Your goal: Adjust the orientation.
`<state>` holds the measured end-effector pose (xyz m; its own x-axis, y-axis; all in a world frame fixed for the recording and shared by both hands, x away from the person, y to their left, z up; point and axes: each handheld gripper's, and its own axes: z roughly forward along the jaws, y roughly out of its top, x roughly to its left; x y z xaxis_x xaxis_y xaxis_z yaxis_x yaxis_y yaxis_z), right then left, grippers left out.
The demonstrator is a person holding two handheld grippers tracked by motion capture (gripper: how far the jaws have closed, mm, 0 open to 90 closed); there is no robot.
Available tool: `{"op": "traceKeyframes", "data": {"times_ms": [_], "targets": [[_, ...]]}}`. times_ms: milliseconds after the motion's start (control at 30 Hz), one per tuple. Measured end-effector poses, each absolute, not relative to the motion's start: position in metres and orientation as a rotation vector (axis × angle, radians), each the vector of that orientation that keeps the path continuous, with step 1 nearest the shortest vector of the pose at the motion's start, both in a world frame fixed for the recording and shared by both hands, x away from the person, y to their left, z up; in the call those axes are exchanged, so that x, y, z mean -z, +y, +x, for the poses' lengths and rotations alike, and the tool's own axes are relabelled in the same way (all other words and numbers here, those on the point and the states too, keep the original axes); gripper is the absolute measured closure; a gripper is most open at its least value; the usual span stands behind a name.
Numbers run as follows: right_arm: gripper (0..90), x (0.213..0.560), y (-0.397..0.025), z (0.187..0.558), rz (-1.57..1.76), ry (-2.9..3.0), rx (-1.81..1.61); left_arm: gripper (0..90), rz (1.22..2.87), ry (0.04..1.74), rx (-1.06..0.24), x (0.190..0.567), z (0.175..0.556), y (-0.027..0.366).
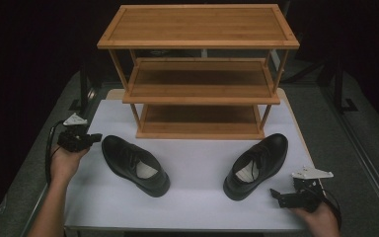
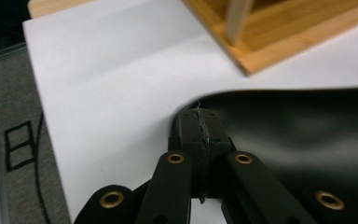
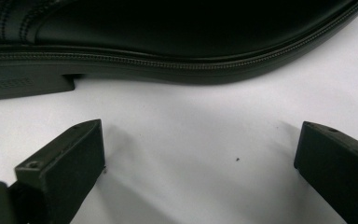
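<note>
Two black leather shoes lie on the white table (image 1: 197, 163). The left shoe (image 1: 133, 164) points its toe toward the back left, and the right shoe (image 1: 256, 165) points its toe toward the back right. My left gripper (image 1: 96, 137) sits at the table's left edge, shut with nothing between its jaws. In the left gripper view its tips (image 2: 200, 125) rest right beside the left shoe's toe (image 2: 298, 140). My right gripper (image 1: 276, 196) stands open just right of the right shoe's heel. The right gripper view has the gripper (image 3: 200, 144) facing the shoe's sole edge (image 3: 177, 56), a short gap away.
A three-tier wooden shoe rack (image 1: 200, 74) stands at the back middle of the table, all its shelves bare; its bottom corner (image 2: 279, 37) appears in the left gripper view. Grey floor (image 1: 24, 163) lies beyond the table's sides.
</note>
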<state>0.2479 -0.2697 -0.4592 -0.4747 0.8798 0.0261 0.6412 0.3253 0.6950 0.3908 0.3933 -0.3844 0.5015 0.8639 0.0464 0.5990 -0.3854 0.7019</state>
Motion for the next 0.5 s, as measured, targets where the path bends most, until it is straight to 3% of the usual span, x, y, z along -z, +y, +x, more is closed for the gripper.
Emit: {"op": "traceKeyframes", "data": {"times_ms": [500], "targets": [[1.2,0.459,-0.27,0.248,1.356,2.24,-0.93,90.0,2.13,1.299,-0.541,0.419,0.411,0.395]]}}
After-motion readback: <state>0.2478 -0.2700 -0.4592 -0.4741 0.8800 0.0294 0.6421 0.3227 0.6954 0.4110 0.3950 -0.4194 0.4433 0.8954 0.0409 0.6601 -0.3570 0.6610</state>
